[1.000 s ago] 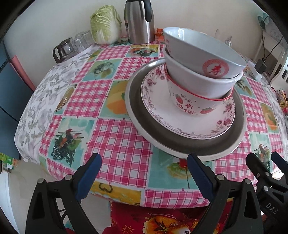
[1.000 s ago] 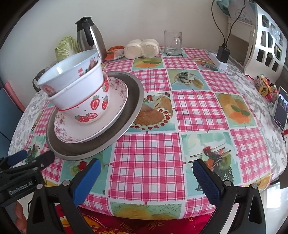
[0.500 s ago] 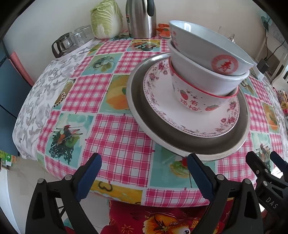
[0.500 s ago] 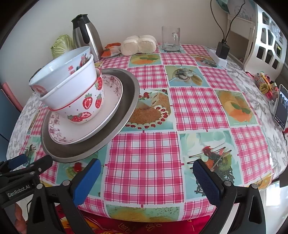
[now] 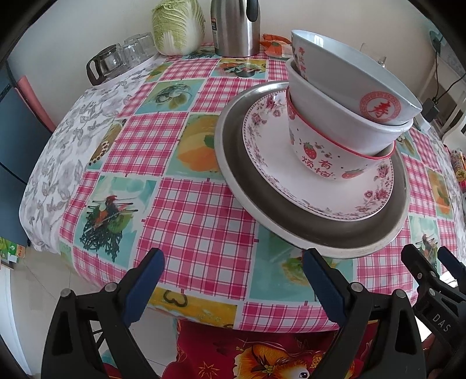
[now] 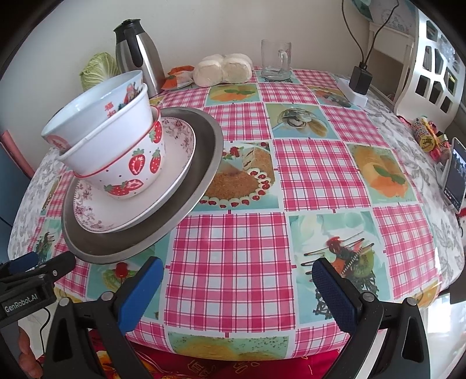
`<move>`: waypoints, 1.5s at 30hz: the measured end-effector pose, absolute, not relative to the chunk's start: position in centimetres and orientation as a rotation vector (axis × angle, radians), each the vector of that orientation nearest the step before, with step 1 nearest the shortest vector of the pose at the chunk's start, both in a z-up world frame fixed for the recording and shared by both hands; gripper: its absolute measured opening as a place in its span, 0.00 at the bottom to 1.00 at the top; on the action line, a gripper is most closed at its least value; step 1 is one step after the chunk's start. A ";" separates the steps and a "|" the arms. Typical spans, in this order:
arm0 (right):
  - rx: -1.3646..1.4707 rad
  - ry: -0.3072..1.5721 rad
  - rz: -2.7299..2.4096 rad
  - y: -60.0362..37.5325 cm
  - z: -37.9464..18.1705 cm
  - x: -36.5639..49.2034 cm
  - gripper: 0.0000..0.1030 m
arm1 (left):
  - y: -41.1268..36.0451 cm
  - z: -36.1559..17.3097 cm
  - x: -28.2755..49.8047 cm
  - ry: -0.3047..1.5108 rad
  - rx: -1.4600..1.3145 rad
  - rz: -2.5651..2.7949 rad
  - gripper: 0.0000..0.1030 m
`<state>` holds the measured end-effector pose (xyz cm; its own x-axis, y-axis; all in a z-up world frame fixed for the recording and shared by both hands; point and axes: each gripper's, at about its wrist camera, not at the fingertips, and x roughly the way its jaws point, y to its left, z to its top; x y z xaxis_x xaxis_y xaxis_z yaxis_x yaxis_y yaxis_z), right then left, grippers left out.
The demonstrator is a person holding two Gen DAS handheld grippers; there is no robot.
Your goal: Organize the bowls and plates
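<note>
Stack: wide white bowl w/ red round seal (image 5: 358,84) sits in a plain white bowl (image 5: 335,122), that in a strawberry-print bowl w/ red rim (image 5: 329,157), on a pink floral-rim plate (image 5: 294,180), on a big grey metal plate w/ pale rim (image 5: 262,201). It's at approx 2 o'clock in left wrist view, 9–10 o'clock in right wrist view, near table edge on the pink-check tablecloth (image 6: 233,262).

Change vs 1 s ago: stack looms larger and closer in both views, so both cams have eased fwd; nesting itself unchanged.

Left gripper (image 5: 233,280): tongs wide apart, holding nothing, right blue pad just under grey plate's rim. Right gripper (image 6: 236,285): tongs apart too, empty, stack off at its 10 o'clock.

Prob. means sorting's done, or a lift of the whole pile is coming. Steel thermos (image 5: 236,26) and cabbage (image 5: 177,26) at 12 o'clock, well apart.
</note>
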<state>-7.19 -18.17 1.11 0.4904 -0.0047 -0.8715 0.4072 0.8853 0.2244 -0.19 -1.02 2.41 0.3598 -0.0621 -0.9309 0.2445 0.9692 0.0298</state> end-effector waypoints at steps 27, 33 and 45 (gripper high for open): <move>0.433 1.033 -0.265 -18.4 1.4 -7.4 1.00 | -1.0 2.5 -0.2 1.192 0.164 -0.200 0.93; 0.432 1.033 -0.264 -18.4 1.3 -7.4 1.00 | -1.0 2.5 -0.2 1.192 0.163 -0.201 0.93; 0.433 1.033 -0.265 -18.4 1.3 -7.4 1.00 | -0.9 2.4 0.0 1.195 0.141 -0.210 0.93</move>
<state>-7.36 -18.35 1.31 0.4913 -0.0099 -0.8709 0.4098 0.8850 0.2211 -0.03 -0.93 2.40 0.3512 -0.0870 -0.9323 0.2359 0.9718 -0.0019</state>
